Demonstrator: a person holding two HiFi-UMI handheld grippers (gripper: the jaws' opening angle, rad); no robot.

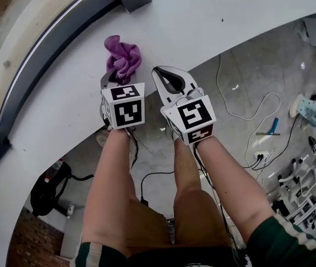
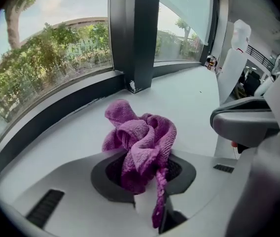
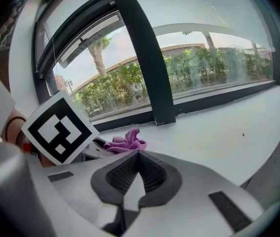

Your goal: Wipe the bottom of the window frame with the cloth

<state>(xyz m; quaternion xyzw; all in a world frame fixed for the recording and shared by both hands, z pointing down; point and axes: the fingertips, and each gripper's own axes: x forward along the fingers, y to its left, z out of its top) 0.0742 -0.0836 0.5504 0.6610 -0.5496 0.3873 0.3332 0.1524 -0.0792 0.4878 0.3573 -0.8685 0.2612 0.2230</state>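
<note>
Cloth [image 2: 141, 141], purple and bunched, sits clamped in the left gripper [image 1: 115, 81] above the white sill [image 1: 202, 21], near the dark window frame [image 2: 56, 113]; the right gripper [image 1: 172, 84] is closed, empty, alongside.

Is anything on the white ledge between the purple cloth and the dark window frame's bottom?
Nothing visible. The left gripper is shut on the cloth; only bare sill lies between it and the frame.
</note>
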